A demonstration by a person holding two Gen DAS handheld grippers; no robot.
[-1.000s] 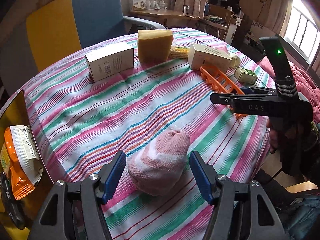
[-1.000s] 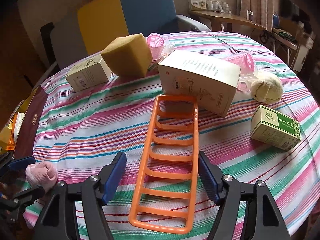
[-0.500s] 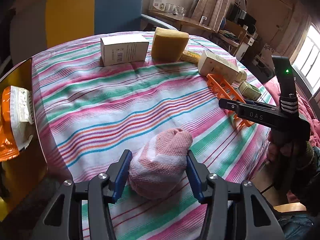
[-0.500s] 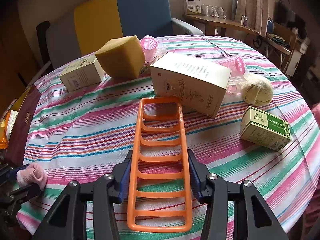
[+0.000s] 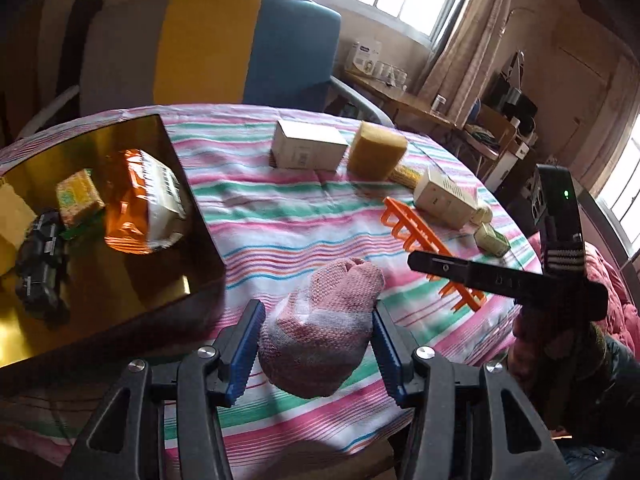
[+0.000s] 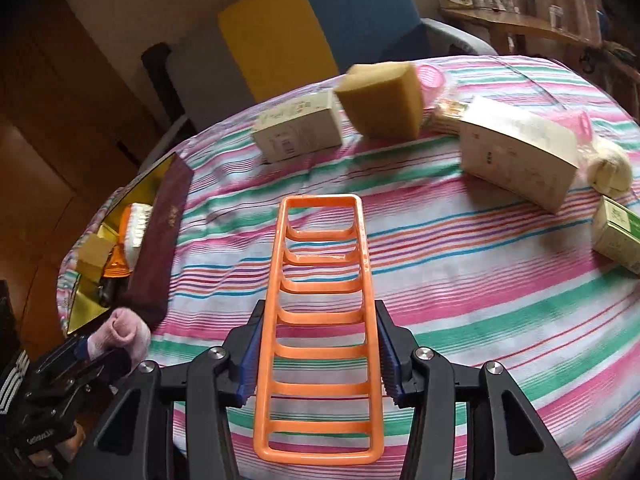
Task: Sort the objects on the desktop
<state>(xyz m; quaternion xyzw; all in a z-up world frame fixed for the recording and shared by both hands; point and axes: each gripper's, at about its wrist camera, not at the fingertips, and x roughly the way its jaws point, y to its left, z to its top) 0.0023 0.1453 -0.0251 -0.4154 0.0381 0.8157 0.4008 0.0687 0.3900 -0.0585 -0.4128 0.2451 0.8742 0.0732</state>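
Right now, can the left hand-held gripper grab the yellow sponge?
Probably not yet. The left hand-held gripper is shut on the pink sock, so its jaws are full. The yellow sponge sits far across the striped tablecloth, though nothing blocks the way.

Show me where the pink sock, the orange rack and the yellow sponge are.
pink sock (image 5: 320, 336), left wrist view, middle of the bundle between the blue pads.
orange rack (image 6: 320, 320), right wrist view, a middle rung.
yellow sponge (image 6: 382, 106), right wrist view, its front face.
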